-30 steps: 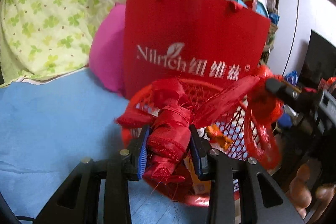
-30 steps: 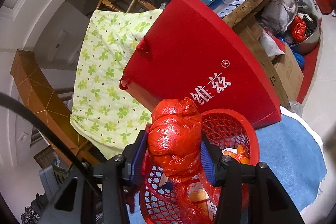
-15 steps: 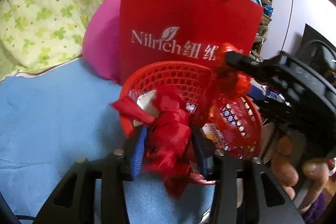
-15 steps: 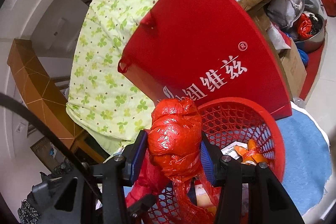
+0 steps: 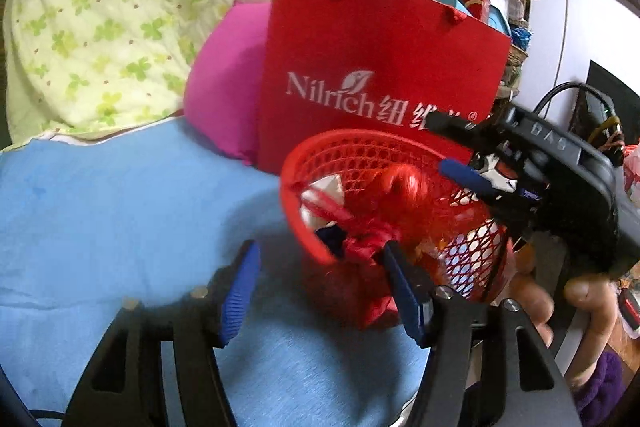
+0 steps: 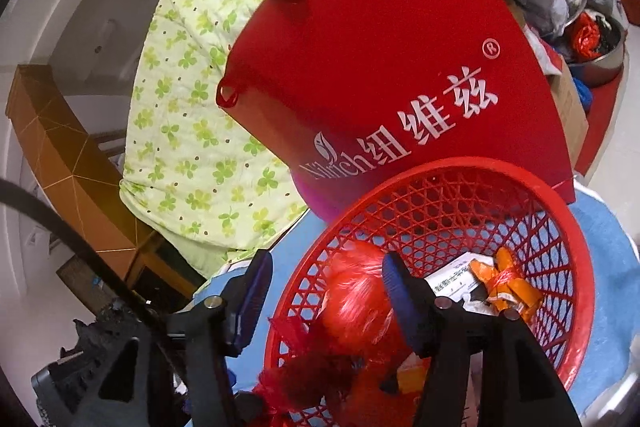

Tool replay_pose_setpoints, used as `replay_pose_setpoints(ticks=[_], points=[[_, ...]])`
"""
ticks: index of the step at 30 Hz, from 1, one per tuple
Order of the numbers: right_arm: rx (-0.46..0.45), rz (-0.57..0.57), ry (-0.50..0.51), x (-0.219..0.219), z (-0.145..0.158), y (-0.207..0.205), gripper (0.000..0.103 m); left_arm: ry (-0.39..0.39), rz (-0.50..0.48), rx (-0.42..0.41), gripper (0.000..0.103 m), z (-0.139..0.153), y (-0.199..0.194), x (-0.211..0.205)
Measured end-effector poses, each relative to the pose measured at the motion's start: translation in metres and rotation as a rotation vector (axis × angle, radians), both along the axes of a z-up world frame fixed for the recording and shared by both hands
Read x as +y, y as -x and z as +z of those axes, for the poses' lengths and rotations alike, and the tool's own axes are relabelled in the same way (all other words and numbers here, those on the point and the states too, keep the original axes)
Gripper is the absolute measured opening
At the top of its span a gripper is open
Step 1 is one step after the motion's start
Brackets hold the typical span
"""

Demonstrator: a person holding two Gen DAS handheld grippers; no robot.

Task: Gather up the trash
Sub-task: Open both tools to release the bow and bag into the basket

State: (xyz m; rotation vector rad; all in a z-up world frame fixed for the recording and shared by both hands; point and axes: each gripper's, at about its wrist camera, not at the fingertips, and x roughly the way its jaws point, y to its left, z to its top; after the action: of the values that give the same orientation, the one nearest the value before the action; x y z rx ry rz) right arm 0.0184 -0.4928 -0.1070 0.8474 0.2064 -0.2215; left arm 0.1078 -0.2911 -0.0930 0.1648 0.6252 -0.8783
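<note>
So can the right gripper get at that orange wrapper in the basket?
Probably yes. The orange wrapper lies uncovered in the basket, just beside the right gripper, whose jaws are opening; only the red bag sits between them.

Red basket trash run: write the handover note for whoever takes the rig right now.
Left tool: jaws opening, nothing pressed between them; its red cloth bundle is dropping into the red basket.
Right tool: jaws opening over the basket; its red plastic bag is loose, falling inside.
Already in the basket: orange wrapper and paper.
Done: both pieces released.
Left: pull both tools clear, check nothing hangs over the rim, look for more trash.
</note>
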Motion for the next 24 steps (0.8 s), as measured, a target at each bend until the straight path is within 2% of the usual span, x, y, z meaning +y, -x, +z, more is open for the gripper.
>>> replay_pose_setpoints(ticks=[6, 13, 18, 24], points=[[-0.016, -0.028, -0.002, -0.004, -0.001, 0.010, 0.061, -0.021, 0.026, -0.012, 0.068, -0.007, 0.004, 0.016], [-0.004, -0.030, 0.037, 0.003, 0.000, 0.013, 0.061, -0.044, 0.059, -0.058, 0.079, 0.000, 0.011, 0.030], [0.015, -0.042, 0.121, 0.014, 0.005, 0.016, 0.061, -0.073, 0.082, -0.109, 0.080, 0.005, 0.019, 0.034], [0.020, -0.043, 0.136, 0.018, 0.006, 0.016, 0.061, -0.113, 0.111, -0.144, 0.081, 0.007, 0.023, 0.041]])
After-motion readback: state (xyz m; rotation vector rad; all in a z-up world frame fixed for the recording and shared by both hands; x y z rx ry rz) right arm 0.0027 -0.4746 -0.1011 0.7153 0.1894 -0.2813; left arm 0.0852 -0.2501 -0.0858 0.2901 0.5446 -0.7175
